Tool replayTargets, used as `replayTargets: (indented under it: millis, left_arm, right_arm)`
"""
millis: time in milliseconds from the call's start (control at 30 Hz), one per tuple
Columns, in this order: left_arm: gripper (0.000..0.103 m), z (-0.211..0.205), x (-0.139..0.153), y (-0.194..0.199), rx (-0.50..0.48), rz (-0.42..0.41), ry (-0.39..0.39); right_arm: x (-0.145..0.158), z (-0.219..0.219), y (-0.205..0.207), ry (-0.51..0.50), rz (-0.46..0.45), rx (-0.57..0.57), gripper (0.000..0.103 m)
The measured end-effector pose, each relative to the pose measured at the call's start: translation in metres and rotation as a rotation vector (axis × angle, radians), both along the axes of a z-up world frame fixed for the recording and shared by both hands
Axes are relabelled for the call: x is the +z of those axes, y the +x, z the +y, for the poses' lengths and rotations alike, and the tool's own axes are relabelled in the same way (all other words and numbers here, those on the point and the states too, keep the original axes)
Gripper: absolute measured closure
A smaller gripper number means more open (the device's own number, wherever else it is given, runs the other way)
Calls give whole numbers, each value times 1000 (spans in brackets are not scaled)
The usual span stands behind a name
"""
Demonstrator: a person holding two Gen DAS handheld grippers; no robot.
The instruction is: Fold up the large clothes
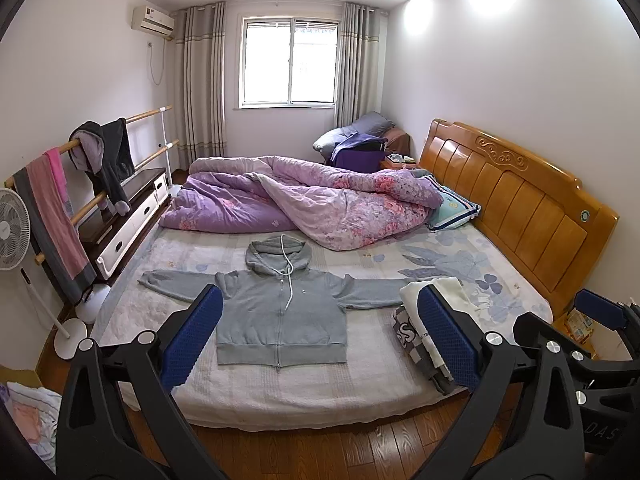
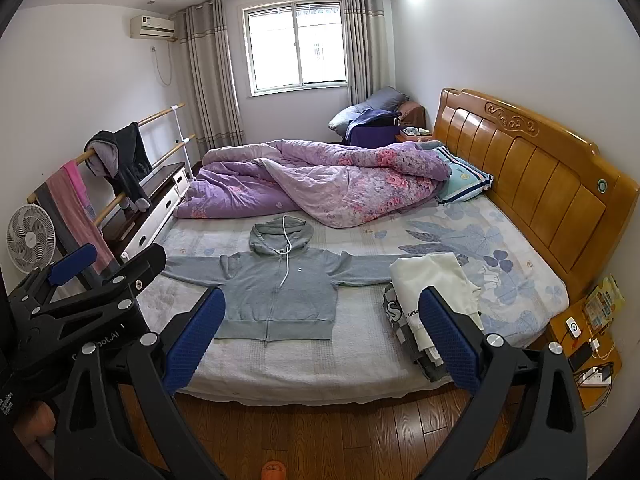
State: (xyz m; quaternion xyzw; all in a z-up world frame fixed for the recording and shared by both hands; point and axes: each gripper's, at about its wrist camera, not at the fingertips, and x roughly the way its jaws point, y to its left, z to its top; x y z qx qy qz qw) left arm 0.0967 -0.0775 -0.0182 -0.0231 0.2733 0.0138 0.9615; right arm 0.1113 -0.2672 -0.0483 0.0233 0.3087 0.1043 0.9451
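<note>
1. I am looking across a bedroom from the foot side of a wide bed point(image 1: 280, 396), with both grippers held above the wooden floor point(image 1: 340, 452), short of the mattress edge.
2. My left gripper point(image 1: 320, 340) has its two blue-padded fingers spread wide apart, with nothing between them. It touches no cloth.
3. My right gripper point(image 2: 320, 340) is likewise spread wide and holds nothing. In the left wrist view it also shows at the far right edge; in the right wrist view the left gripper shows at the far left edge.
4. The thing to fold is a grey zip hoodie point(image 1: 280, 312). It lies flat on the bedsheet, front side up, zip closed, hood towards the far side of the bed, hem towards me. Both sleeves are stretched straight out to the sides. A white drawstring point(image 1: 289, 276) trails down from the hood across the chest.
5. Just beside the hoodie's sleeve on the headboard side sits a stack of folded clothes point(image 1: 432, 320), with a cream-white garment on top.
6. Beyond the hoodie, a purple floral quilt point(image 1: 304, 204) is bunched across the far half of the bed, next to a blue-edged pillow point(image 1: 454, 208).
7. The wooden headboard point(image 1: 516, 208) runs along the right. A rail with hanging clothes point(image 1: 100, 160) and a white fan point(image 1: 12, 232) stand on the left. A curtained window point(image 1: 288, 60) is in the far wall.
</note>
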Motion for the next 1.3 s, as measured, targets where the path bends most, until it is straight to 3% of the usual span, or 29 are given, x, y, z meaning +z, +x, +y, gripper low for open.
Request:
replayTargets:
  millis: [1300]
  left_arm:
    - [5,2,-4,-1,1,0,10]
  right_arm:
    - [-3,2,3,7,8,4,9]
